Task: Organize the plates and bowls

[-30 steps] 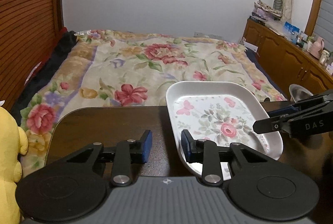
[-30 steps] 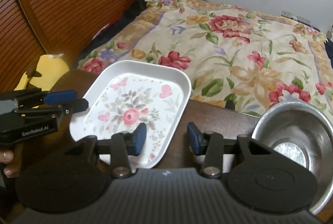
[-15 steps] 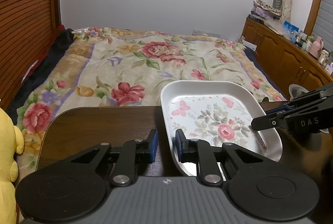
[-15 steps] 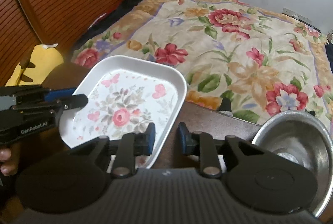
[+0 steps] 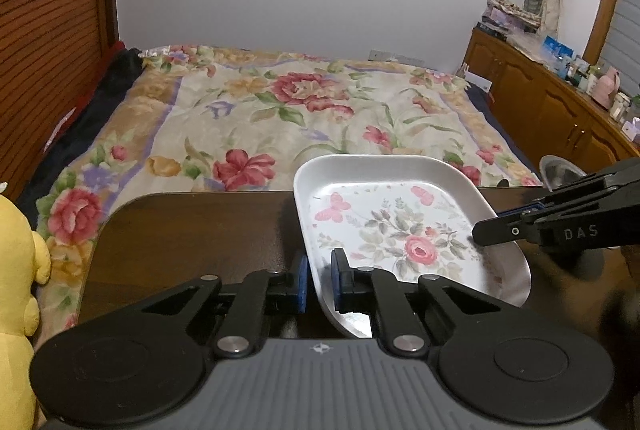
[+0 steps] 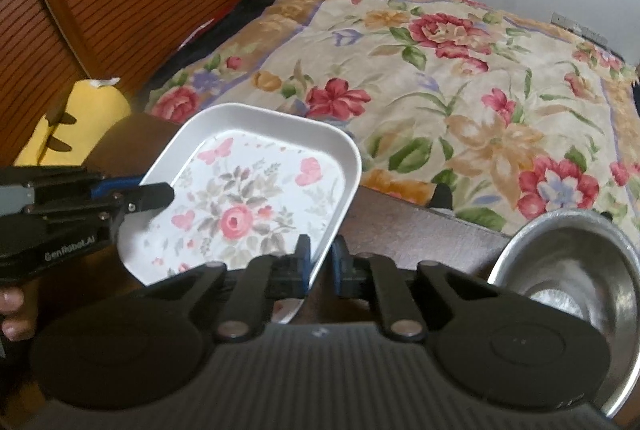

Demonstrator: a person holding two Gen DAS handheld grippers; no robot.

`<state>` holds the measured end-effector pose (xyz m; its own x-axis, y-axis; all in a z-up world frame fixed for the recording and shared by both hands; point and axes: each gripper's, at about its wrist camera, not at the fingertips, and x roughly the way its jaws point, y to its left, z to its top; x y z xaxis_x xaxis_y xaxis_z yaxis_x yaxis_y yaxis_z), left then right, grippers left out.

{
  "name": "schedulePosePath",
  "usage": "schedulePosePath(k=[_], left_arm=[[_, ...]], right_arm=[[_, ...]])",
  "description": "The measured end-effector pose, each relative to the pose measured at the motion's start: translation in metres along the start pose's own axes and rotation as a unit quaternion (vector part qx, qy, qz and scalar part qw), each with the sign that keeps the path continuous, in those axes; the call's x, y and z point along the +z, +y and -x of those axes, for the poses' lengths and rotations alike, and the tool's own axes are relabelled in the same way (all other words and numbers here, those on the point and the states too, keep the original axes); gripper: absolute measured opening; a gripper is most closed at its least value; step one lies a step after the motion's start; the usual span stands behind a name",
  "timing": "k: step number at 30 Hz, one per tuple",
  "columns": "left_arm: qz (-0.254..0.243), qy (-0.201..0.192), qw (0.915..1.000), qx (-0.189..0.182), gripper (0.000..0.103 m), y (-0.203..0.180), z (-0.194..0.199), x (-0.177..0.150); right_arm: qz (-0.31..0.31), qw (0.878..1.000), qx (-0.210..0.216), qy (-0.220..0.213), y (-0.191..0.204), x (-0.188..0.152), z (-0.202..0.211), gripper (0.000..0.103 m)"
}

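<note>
The floral plate (image 5: 400, 230) is gripped at two opposite rims: the left tongs (image 5: 319, 282) are clenched on its left rim, and the right tongs (image 6: 320, 264) are clenched on its right rim, both having just been closing onto it. The plate lies over the dark table (image 5: 192, 230), near the edge that faces the bed (image 5: 304, 110), with the steel bowl (image 6: 568, 262) well apart on its right.

A slip is judged the main risk: only a thin, sloped rim is pinched on each side, so uneven lifting or pulling apart could let one rim escape and the plate drop or tilt. A swing to the right could also knock the bowl.

The plate is rectangular with rounded corners; its long axis runs from the tongs toward the bed, face up.
</note>
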<state>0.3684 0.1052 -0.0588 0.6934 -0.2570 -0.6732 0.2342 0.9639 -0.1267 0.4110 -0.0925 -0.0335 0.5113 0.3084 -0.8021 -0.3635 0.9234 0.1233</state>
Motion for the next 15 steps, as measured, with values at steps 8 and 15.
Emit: schedulePosePath(k=[8, 15], left_arm=[[-0.008, -0.018, 0.9998, 0.002, 0.014, -0.006, 0.030, -0.001], [-0.010, -0.034, 0.9993, -0.007, 0.014, -0.013, 0.059, -0.005]], right_arm=[[0.002, 1.000, 0.003, -0.013, 0.007, -0.007, 0.020, 0.012], [0.006, 0.999, 0.003, -0.033, 0.014, -0.011, 0.044, 0.012]])
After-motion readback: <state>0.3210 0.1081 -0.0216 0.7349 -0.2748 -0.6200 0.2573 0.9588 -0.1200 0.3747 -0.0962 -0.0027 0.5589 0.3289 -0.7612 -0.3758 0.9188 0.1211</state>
